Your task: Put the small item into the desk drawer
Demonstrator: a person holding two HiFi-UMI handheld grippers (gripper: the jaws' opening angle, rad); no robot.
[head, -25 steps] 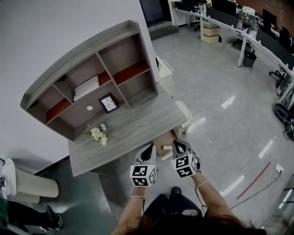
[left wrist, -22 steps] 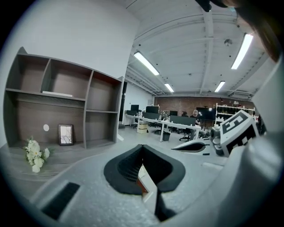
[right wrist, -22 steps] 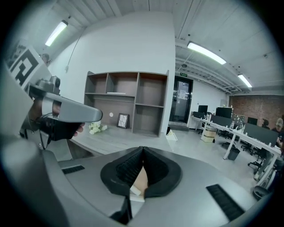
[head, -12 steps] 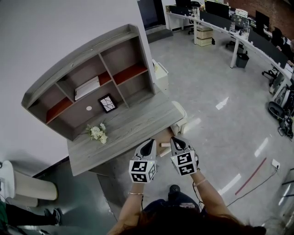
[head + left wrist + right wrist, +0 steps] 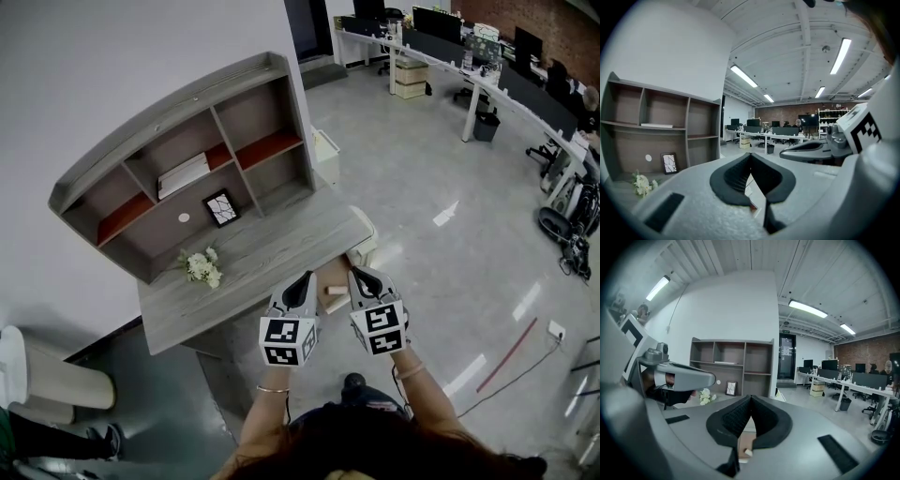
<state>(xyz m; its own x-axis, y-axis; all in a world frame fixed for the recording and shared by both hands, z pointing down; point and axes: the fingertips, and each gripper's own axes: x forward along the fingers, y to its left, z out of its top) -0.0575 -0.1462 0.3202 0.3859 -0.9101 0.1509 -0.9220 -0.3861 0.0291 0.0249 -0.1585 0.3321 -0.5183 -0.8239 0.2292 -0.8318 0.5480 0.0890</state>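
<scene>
The desk drawer (image 5: 330,272) stands pulled out at the right front of the grey desk (image 5: 253,262), its brown inside showing. A small cream item (image 5: 334,292) lies in it, between the two grippers. My left gripper (image 5: 306,280) hangs over the drawer's left side, jaws shut and empty. To the right of it, my right gripper (image 5: 358,276) is also shut on nothing. In the right gripper view the drawer floor (image 5: 742,442) and the small pale item (image 5: 747,452) show below the closed right gripper (image 5: 750,397). The left gripper (image 5: 751,154) there looks shut too.
A shelf unit (image 5: 187,150) stands at the back of the desk, with a framed picture (image 5: 222,208) and a white stack (image 5: 183,172). White flowers (image 5: 201,267) lie on the desktop. A white cabinet (image 5: 328,152) stands beside the desk, and office desks (image 5: 487,75) stand far right.
Both grippers stay side by side over the open drawer and have drifted slightly toward the desk. Their jaws remain shut. The head view has shifted a little.
</scene>
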